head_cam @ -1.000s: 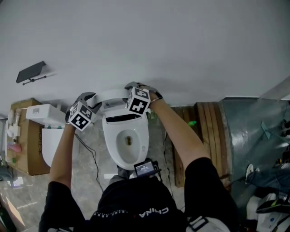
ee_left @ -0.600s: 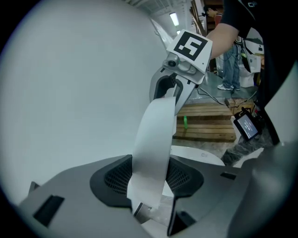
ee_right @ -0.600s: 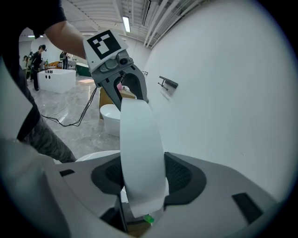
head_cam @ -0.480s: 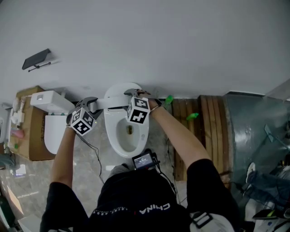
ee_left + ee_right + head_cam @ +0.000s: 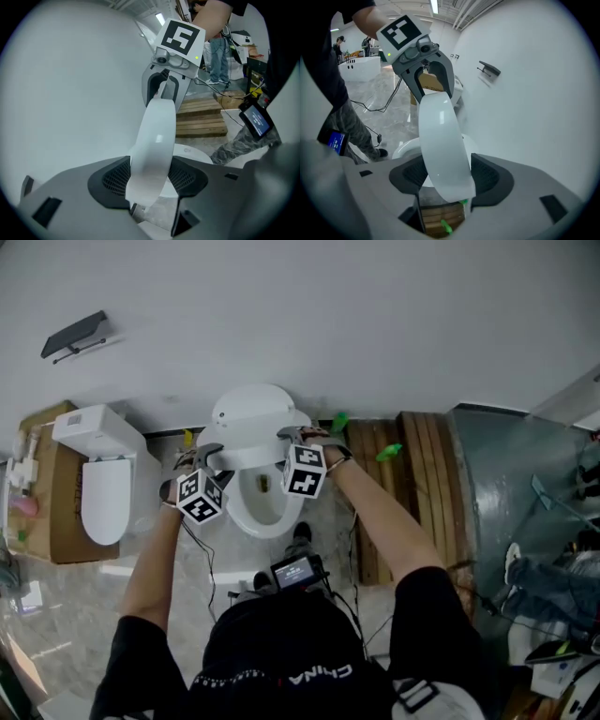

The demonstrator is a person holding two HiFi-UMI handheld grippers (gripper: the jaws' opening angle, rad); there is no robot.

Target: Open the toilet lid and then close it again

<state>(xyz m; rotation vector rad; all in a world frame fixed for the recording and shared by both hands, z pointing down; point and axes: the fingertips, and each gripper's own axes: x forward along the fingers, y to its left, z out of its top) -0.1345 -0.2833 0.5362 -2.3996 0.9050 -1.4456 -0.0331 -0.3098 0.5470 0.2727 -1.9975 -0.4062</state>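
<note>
Toilet lid is standing partway between upright and shut, leaning out from the wall over the open bowl, so the closing half of the task looks to be the step in hand. The left gripper is straddling the lid's left edge and the right gripper is straddling its right edge, each reaching in from its own side. In the left gripper view and the right gripper view the white rim is running straight between the jaws and filling the space between the dark pads, with no gap showing on either side. Both pairs of jaws are opening at this moment, so the hold seems to be loosening. My reading is that the person is getting ready to let the lid go. The next move is calling for care over the drop: either lowering the rim nearer the bowl before freeing it, or drawing both grippers clear sideways together so that neither jaw is catching the edge.
</note>
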